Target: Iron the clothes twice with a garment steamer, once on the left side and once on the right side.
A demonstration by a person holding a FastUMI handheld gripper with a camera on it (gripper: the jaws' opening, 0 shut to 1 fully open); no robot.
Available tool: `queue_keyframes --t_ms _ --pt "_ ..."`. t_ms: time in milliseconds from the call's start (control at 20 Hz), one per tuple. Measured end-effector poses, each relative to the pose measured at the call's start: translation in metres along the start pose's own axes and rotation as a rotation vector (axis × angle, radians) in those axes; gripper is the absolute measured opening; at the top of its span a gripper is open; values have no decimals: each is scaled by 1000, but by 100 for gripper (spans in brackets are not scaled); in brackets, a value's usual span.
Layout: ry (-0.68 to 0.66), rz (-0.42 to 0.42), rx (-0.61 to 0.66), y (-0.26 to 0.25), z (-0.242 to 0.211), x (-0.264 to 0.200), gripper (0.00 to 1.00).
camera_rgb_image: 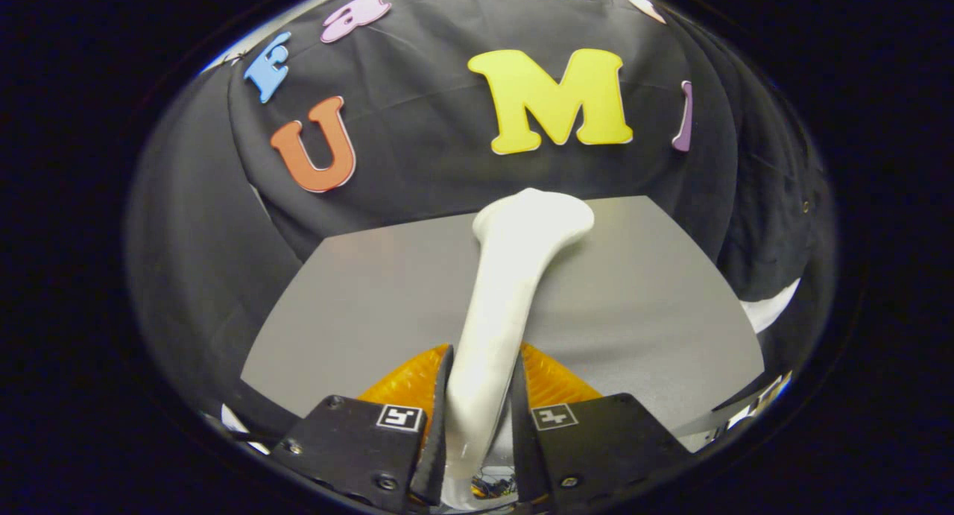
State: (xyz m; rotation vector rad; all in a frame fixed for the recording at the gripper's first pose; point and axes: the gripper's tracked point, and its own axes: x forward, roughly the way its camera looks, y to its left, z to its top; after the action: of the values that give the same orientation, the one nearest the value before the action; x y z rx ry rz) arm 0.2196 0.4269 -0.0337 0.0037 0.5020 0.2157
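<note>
Hand-held gripper [481, 396] closed down on the handle of the white garment steamer [507, 291], one finger [440, 418] pressing on the left of the handle, the other pressing on the right. Narrow gap between the fingers, taken up wholly by the handle. Steamer rising from between the fingers toward 12 o'clock with a slight lean to 1 o'clock, slim along the handle, then flaring into a broad rounded head [533, 217] well beyond the fingertips. Head seen against the far edge of the grey bench [358, 299], where bench meets the black cloth wall [417, 127]. Cannot tell whether the head touches the bench or hangs above it. Orange ribbed material [551, 377] showing on both sides of the handle, just behind the fingertips at 11 o'clock and 1 o'clock from the grip; cannot tell what it belongs to. Square black-and-white markers [401, 416] on top of each finger block. Bench surface plain grey on both sides of the steamer, at 9 o'clock and at 3 o'clock. White patch [771, 306] beyond the bench corner at 3 o'clock, against the dark cloth, too small to identify. Bottom end of the handle low between the finger blocks, with a blurred bit of coloured detail beside it, too unclear to name.
</note>
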Motion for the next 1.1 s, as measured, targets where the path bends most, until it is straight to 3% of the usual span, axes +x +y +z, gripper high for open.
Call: queue_keyframes --t_ms 200,600,900,1100 --pt "-23 51 -80 1 -4 -11 33" --pt "-165 165 -184 -19 6 -76 31" --pt "-289 97 -144 -75 17 -146 31" --pt "-373 -17 -190 -123 15 -198 31"
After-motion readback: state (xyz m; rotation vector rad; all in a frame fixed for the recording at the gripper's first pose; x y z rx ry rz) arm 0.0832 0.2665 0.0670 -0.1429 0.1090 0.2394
